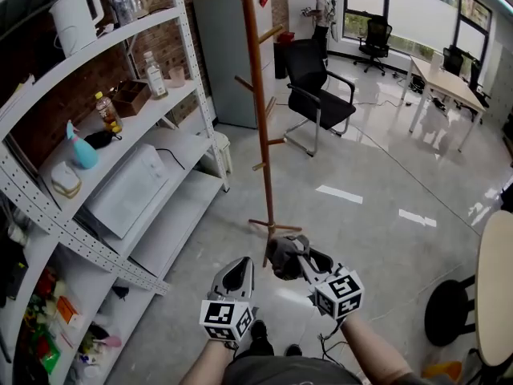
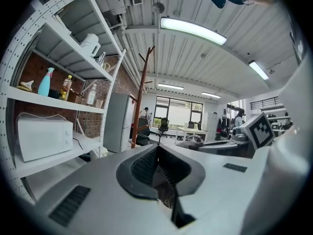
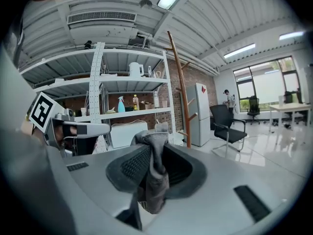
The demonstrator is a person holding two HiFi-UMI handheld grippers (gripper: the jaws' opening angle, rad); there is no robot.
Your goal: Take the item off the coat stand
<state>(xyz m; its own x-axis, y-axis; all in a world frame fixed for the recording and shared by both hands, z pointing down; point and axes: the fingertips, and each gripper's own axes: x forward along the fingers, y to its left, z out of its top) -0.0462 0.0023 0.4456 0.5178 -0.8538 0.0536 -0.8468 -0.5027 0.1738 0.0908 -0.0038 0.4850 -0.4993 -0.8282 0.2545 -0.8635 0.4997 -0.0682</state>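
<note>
The wooden coat stand (image 1: 258,119) rises ahead of me with bare pegs; it also shows in the left gripper view (image 2: 142,97) and the right gripper view (image 3: 182,92). My right gripper (image 1: 303,263) is low in front of my body, near the stand's base, shut on a grey cloth item (image 1: 282,257). In the right gripper view the grey cloth (image 3: 154,175) hangs bunched between the jaws of the right gripper (image 3: 151,153). My left gripper (image 1: 237,273) is beside it, to the left, its jaws shut with nothing in them (image 2: 157,148).
A white shelving unit (image 1: 172,107) runs along the left with a microwave (image 1: 128,189), bottles and a kettle. A black office chair (image 1: 317,87) and a grey cabinet (image 1: 228,54) stand behind the stand. A person (image 1: 321,10) stands far back. A round table (image 1: 497,279) edges in at right.
</note>
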